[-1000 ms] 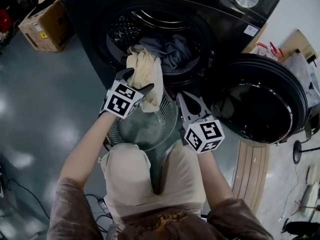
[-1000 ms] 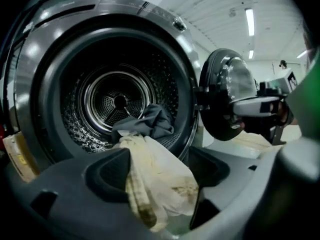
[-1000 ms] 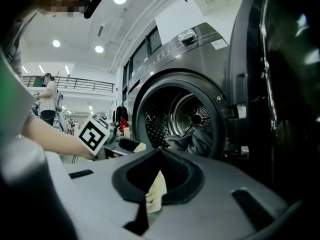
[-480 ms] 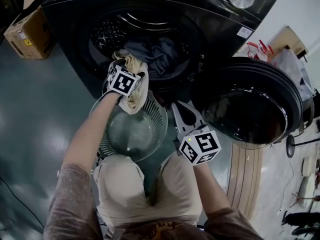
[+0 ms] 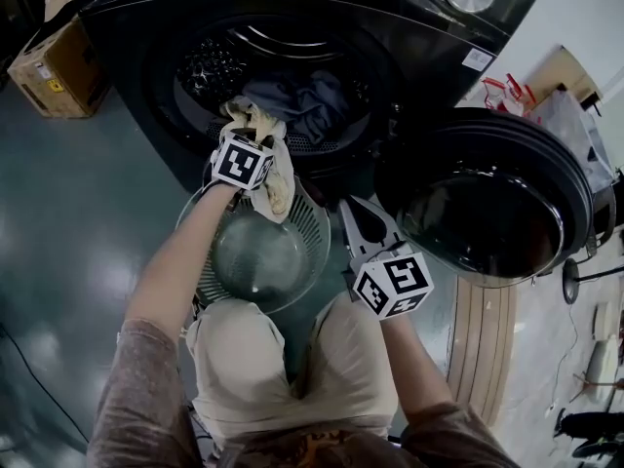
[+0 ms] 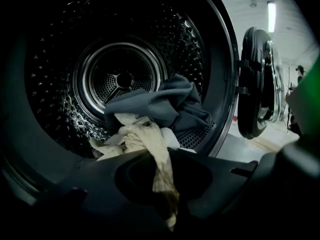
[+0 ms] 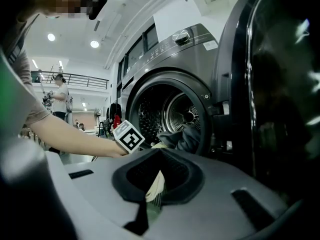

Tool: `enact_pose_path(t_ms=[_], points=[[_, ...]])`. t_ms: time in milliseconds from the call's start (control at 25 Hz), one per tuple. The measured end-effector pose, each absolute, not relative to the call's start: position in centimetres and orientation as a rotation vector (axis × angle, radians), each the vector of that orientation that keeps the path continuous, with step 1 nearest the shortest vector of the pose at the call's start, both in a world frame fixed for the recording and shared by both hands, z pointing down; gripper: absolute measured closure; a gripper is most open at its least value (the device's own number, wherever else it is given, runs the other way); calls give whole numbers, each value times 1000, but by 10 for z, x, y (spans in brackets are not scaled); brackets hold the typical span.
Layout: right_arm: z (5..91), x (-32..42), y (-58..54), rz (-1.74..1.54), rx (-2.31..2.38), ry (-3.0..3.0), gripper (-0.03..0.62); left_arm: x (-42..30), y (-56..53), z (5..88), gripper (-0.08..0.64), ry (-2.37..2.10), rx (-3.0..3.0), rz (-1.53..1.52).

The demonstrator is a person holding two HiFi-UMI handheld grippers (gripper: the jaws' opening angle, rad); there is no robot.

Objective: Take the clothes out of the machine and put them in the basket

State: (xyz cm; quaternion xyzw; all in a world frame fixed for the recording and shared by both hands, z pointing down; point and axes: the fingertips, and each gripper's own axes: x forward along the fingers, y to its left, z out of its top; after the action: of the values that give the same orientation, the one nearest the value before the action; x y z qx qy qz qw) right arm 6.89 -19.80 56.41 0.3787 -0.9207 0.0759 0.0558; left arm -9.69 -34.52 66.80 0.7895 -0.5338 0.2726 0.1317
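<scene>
One left gripper (image 6: 169, 209), tilted down, just clamped cloth (image 6: 150, 139).

Cardboard box (image 5: 54, 66) cut off at left edge, basket (image 5: 315, 232) rim partly under cream cloth (image 5: 278, 188), machine (image 5: 429, 37) top cropped.

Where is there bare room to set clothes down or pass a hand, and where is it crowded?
Free: the bottom of the basket; the floor left of it; the upper drum above the clothes. Crowded: the drum's lower lip, where cream cloth and grey garment pile up.
</scene>
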Motion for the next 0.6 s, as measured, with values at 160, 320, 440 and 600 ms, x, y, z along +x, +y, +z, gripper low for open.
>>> enact_pose_path(t_ms=[160,320,440,600], points=[[563,68,-197,226,1142,-2805,595,-90,-324,655,515,-1514,2312,761],[558,69,-197,227,1140,-2820,595,-77,-297,633,518,-1466,2375,721],[554,67,-198,222,1135,-2834,595,-72,-271,615,518,-1448,2416,699],[552,62,-199,219,1116,-2855,595,-71,-232,599,518,-1440,2440,675]])
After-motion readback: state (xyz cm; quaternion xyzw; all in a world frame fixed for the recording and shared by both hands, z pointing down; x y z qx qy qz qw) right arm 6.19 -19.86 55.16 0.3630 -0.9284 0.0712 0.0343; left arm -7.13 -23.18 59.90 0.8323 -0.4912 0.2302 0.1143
